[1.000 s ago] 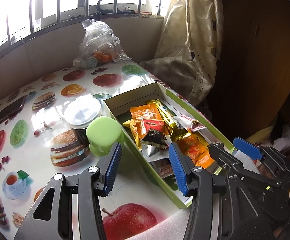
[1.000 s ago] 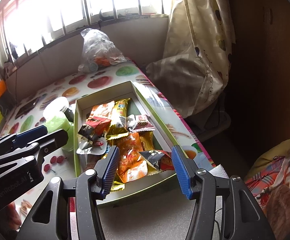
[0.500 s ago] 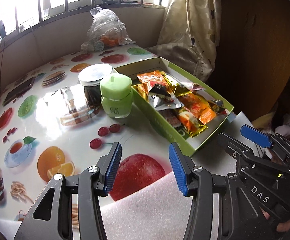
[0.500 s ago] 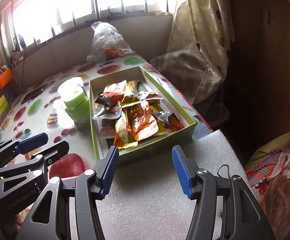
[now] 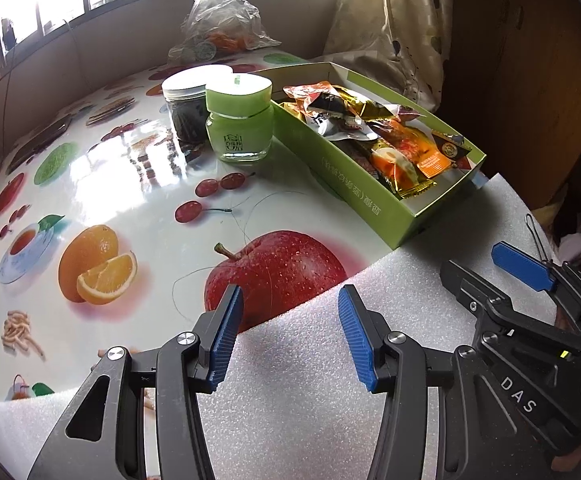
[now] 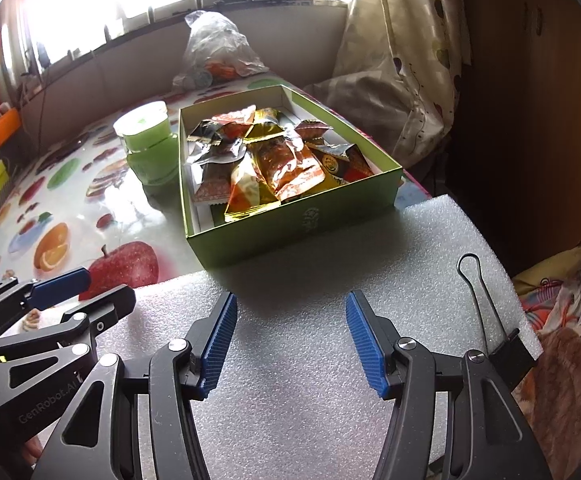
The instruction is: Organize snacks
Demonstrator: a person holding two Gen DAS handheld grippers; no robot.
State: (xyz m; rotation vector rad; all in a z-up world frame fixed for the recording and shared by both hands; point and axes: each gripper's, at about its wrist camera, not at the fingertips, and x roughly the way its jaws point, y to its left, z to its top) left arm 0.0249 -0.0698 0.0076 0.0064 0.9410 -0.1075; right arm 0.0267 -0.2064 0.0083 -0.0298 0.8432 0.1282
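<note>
A green cardboard box (image 5: 354, 184) (image 6: 290, 224) lies on the fruit-print table, filled with several wrapped snack packets (image 5: 394, 148) (image 6: 274, 160). My left gripper (image 5: 290, 336) is open and empty, low over the white foam sheet (image 5: 298, 392) near the table's front edge, well short of the box. My right gripper (image 6: 290, 340) is open and empty over the same foam sheet (image 6: 310, 280), in front of the box. Each gripper shows at the other view's side: the right one in the left wrist view (image 5: 506, 276), the left one in the right wrist view (image 6: 70, 292).
A green jar (image 5: 238, 120) (image 6: 150, 140) and a dark jar with a white lid (image 5: 184, 108) stand left of the box. A clear plastic bag (image 5: 218, 16) lies at the far end. A binder clip (image 6: 490, 320) sits on the foam's right edge. A curtain (image 6: 402, 60) hangs on the right.
Both grippers have pulled back from over the box towards the table's front edge and now sit over the foam sheet. Both stay open and empty.
</note>
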